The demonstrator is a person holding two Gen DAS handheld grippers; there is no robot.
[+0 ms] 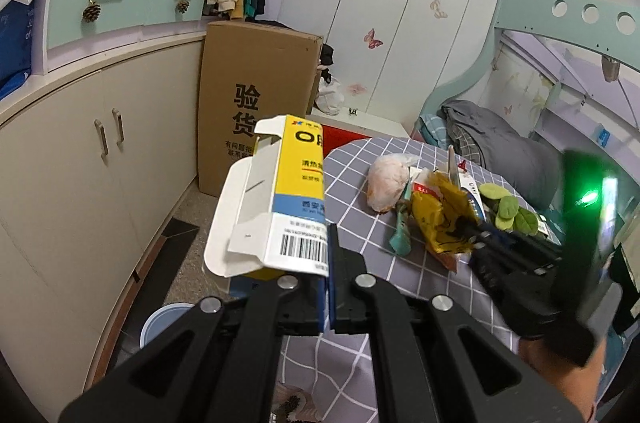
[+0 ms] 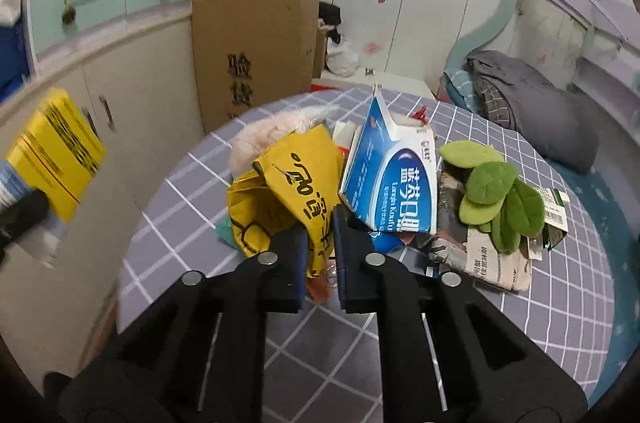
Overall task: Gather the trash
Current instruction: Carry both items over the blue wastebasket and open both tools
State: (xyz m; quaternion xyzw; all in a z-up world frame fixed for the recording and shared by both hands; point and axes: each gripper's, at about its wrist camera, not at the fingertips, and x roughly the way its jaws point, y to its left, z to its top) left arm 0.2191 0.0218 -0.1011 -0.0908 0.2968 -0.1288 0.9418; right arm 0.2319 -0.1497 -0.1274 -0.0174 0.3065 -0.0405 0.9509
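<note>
Currently, the left hand-held gripper (image 1: 329, 259) is clamped on a yellow, white and blue cardboard medicine carton (image 1: 288, 199) with a barcode on its lower panel; the carton is flattened open and stands raised off the left edge of the round table (image 1: 352, 375), which is covered by a grey cloth with a white grid. Below it, a pale blue round bin (image 1: 160, 323) stands on the floor beside the cream cabinet (image 1: 92, 159). The right hand-held gripper (image 2: 320, 247) is closed on a crumpled yellow plastic bag with black lettering (image 2: 288, 183), and its 2 blue-padded fingers (image 2: 300, 263) pinch the bag's lower fold at the near side of the trash pile. In the left wrist view the right hand-held gripper appears at the right, with a gloved hand (image 1: 532, 295) behind it. Just right of the yellow bag, a blue and white cardboard box (image 2: 396, 183) leans tilted against the pile. Further right, a sprig of green fabric leaves (image 2: 496, 191) lies on a folded newspaper (image 2: 480, 263), with a small green-and-white tag (image 2: 554, 203) beside it. Behind the yellow bag sits a whitish-pink plastic bag (image 1: 388, 183), and a teal plastic strip (image 1: 400, 235) lies near the bag's left edge. A tall brown cardboard box (image 1: 256, 103) stands on the floor behind the table.
</note>
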